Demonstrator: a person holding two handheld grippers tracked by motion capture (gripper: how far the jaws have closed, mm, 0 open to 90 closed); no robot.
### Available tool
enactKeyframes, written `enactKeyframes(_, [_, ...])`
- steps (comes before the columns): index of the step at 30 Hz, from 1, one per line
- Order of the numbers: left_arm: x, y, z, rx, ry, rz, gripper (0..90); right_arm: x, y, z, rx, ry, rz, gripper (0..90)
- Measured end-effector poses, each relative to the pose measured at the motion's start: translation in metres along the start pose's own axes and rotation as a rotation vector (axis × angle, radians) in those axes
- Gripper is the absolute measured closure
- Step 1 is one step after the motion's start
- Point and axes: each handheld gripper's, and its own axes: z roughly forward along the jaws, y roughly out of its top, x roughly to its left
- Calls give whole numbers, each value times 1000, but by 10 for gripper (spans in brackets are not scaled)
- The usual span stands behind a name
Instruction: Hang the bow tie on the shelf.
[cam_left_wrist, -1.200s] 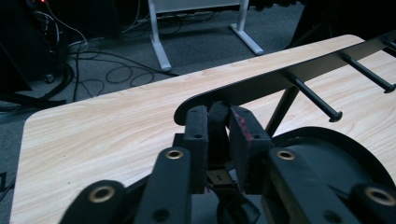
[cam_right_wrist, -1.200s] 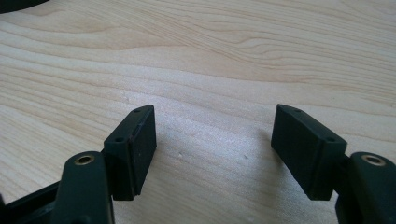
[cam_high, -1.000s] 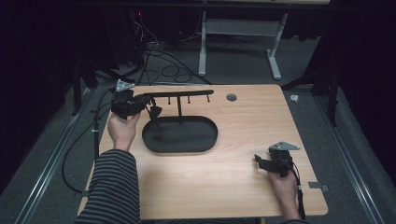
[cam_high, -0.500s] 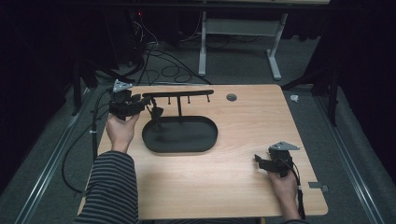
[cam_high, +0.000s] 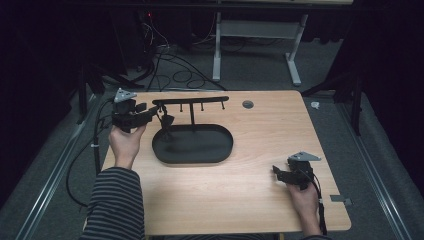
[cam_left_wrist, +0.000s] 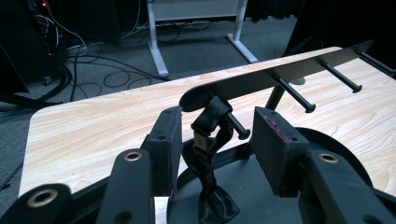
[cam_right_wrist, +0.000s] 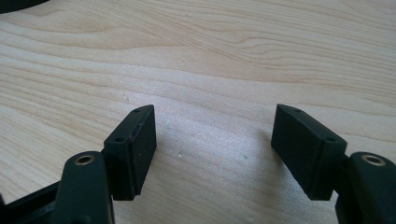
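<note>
1. The left gripper (cam_high: 150, 112) has just been opening; its jaws stand apart on either side of the black strap (cam_left_wrist: 211, 140), no longer pinching it.
2. The strap hangs from the rack (cam_high: 191, 101)'s end peg, seemingly dangling over the dark tray (cam_high: 220, 150).
3. The right gripper (cam_right_wrist: 212, 154), unmoved, rests open over bare table (cam_high: 260, 200).

A light wooden table (cam_high: 260, 150) stands on grey carpet floor (cam_high: 260, 75) in a dim, dark-walled room, with tangled black cables (cam_high: 170, 65) and a white desk frame (cam_high: 255, 35) beyond it.
</note>
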Motion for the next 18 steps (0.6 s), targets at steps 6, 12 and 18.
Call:
enactKeyframes(6, [2,-5,-9,-9,-1,-12,517,0,0,0,0,0,0,320])
enactKeyframes(12, [1,-12,-20,-14,-2,-10,511,0,0,0,0,0,0,321])
enactKeyframes(18, [3,-19,-28,-17,-3,-25,506,0,0,0,0,-1,2,320])
